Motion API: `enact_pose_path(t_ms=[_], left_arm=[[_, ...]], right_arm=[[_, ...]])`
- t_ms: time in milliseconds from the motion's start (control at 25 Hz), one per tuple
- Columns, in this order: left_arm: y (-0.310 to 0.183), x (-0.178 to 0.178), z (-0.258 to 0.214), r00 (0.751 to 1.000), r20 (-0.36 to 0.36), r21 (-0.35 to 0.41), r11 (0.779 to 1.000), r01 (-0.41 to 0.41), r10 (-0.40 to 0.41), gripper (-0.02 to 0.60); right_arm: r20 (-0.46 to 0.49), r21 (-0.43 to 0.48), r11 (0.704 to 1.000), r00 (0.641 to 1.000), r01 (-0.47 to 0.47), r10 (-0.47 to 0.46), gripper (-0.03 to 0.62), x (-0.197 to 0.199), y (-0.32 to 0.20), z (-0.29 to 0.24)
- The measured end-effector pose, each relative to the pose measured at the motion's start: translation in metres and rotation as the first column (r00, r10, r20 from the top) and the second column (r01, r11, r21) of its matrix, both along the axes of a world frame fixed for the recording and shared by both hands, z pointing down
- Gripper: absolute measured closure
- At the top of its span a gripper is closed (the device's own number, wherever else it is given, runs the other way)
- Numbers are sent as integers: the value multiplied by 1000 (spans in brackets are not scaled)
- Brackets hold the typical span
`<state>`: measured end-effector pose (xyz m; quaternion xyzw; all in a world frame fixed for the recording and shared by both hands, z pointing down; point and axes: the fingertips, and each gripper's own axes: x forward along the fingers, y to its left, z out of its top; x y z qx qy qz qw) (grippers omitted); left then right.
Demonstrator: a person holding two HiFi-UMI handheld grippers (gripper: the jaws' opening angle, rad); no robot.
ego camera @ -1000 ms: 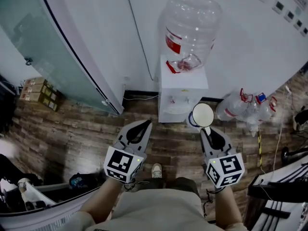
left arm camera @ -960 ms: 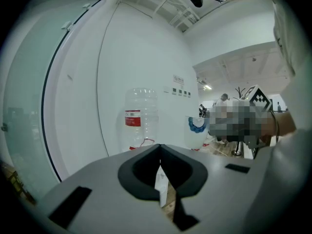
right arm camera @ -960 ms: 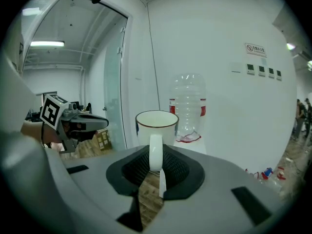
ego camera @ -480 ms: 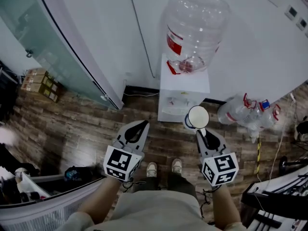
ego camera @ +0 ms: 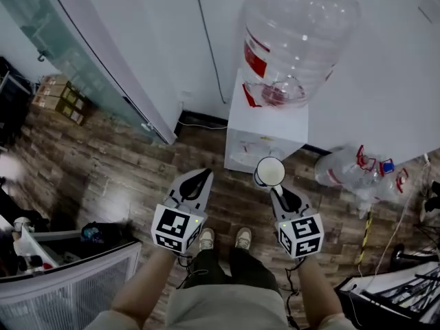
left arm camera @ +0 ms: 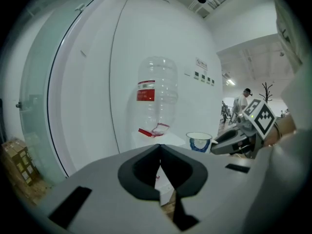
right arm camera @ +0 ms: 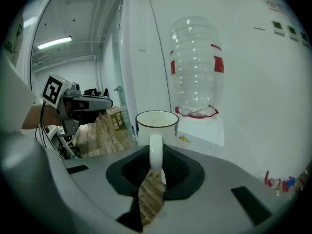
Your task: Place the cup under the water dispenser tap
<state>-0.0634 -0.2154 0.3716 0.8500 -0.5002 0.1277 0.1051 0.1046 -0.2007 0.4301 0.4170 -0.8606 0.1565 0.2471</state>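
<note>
Jaws of the right gripper [right arm camera: 155,167] are being pinched on the handle [right arm camera: 155,152] of the cup [right arm camera: 157,126]; the left gripper's [left arm camera: 160,162] are being pressed together, empty. Before the water dispenser's [ego camera: 265,133] front edge the cup is being held aloft, judged light, rigid and slick; the handle suits gripping.

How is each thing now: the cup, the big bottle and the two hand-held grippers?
Cup: upright, looks empty, held by its handle in front of the dispenser.
Bottle: upside down on the dispenser, looks empty.
Left hand-held gripper: shut, holding nothing.
Right hand-held gripper: shut on the cup handle.
</note>
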Motion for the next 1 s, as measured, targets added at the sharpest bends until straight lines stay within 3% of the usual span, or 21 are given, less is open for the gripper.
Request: enact_pose_path(t_ms=[320,720,1000], left_arm=[[-29,6,78,999,-20,-17,999,28,-28,575],[-61,-17,191,998,-14,-68,996,60,-62,575],[-71,-10,269,999,-47,-105,994,10,-15,575]], right_arm=[[9,-48,998,999,46,-46,528,-22,-40,98],[-5,-125,991,999,47,-48,528,-48,-60,227],[-14,-141,990,1000,24,-26,528,-48,-74,297]])
